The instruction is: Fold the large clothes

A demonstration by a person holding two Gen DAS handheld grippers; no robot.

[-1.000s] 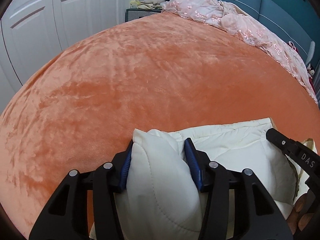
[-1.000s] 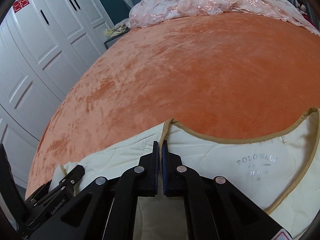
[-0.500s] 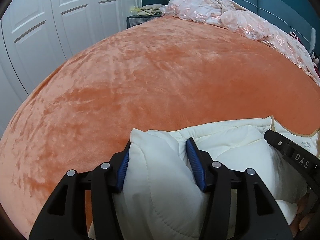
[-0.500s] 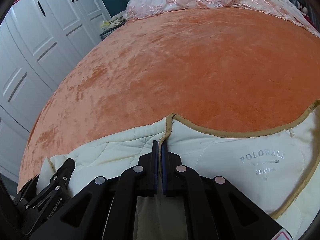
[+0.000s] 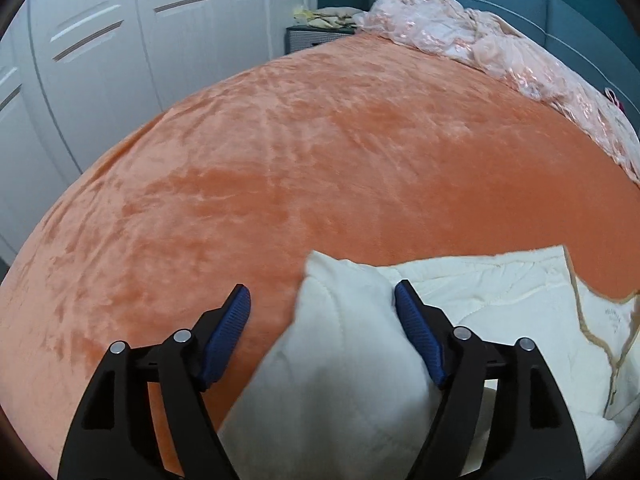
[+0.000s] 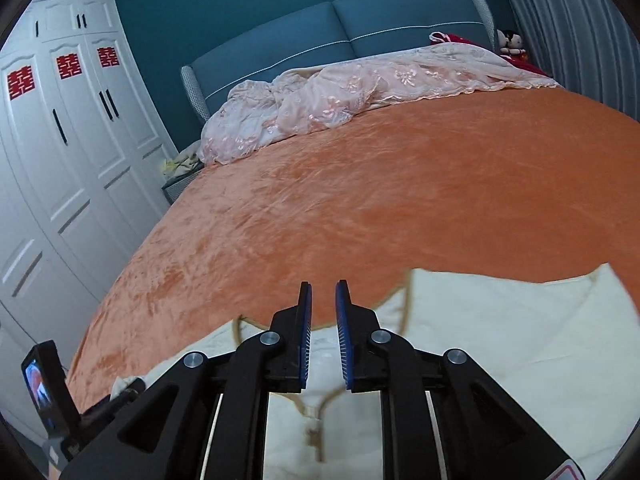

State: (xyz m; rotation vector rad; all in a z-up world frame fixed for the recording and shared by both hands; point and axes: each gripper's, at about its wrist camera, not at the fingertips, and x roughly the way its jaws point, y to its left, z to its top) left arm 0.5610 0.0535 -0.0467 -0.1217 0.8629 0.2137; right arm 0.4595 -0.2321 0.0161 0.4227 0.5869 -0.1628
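Cream quilted jacket (image 5: 500, 320) lies on the near edge of the orange bedspread (image 5: 320, 168), collar side w/ tan trim (image 6: 404, 300) and zip facing up, so it's laid out flat for folding rather than bunched. Left gripper (image 5: 322, 306) is opening: jaws stand wide, a puffy fold of the jacket (image 5: 352, 344) sits between them, resting against the right pad only, left pad clear over bare spread — reads as a release, fold being let down where it belongs. Right gripper (image 6: 323, 312) is also opening, narrow gap so far, nothing between the pads; it hangs above the collar/zip area, tips over the jacket's far edge, prob. done w/ that spot and free for a new grab. The pic there is motion-blurred so can't tell exactly how the trim lies. Rest of room is out of the way: pink lace cover (image 6: 340, 92) heaped by the blue headboard (image 6: 340, 28), white wardrobe (image 6: 60, 140) to the side, big open stretch of spread beyond the jacket — room to lay the next fold. Judging by it, folding is underway, not finished; the released bulge may spring back up bc the padding is thick.
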